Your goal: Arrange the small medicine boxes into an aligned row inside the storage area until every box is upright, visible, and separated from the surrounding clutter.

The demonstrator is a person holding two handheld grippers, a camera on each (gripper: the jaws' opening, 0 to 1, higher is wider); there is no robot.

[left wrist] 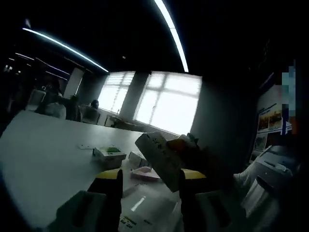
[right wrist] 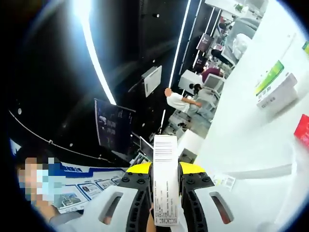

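Between the yellow-tipped jaws of our right gripper we clamp a white medicine box, lifted off the white table. Our left gripper stands spread with nothing held, above other boxes on the table

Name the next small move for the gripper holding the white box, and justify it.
Probably lower the white box, clamped upright in the right gripper, towards the white table. It is in the air, while other boxes lie on the table.
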